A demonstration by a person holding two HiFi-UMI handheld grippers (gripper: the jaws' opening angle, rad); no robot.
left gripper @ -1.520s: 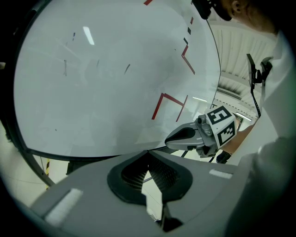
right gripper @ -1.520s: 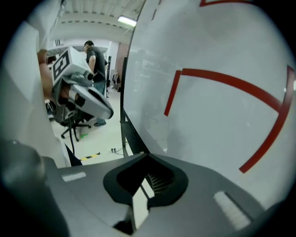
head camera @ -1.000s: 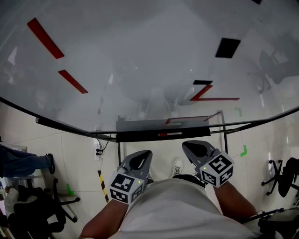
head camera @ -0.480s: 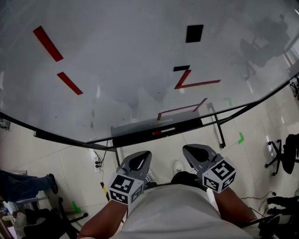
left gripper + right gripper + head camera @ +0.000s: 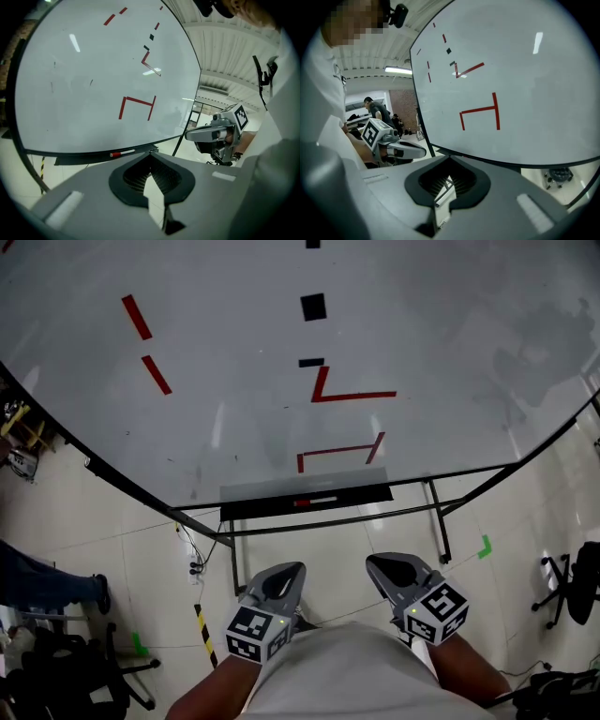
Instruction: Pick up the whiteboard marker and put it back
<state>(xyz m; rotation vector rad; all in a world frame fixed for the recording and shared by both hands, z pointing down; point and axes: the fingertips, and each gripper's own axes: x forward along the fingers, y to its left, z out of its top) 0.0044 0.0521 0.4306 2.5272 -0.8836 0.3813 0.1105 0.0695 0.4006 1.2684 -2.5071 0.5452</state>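
A whiteboard marker (image 5: 314, 502), white with a red cap, lies on the black tray (image 5: 366, 494) under the large whiteboard (image 5: 234, 362), which carries red lines and black squares. The left gripper view shows the marker (image 5: 122, 153) just beyond the jaws, on the tray (image 5: 79, 158). My left gripper (image 5: 278, 579) and right gripper (image 5: 396, 570) hang low near my body, well short of the tray, both shut and holding nothing. The left gripper (image 5: 151, 157) points at the board's lower edge. The right gripper (image 5: 449, 161) faces the board; the marker does not show there.
The whiteboard's metal stand legs (image 5: 437, 521) reach the tiled floor. A power strip with cables (image 5: 197, 563) and yellow-black tape (image 5: 204, 634) lie at the left. Office chairs stand at the lower left (image 5: 56, 671) and right (image 5: 572, 587). People stand far behind (image 5: 375, 110).
The head view has swung, so the whiteboard and its tray now sit squarer and more central. Both grippers stay low by my body, still shut.
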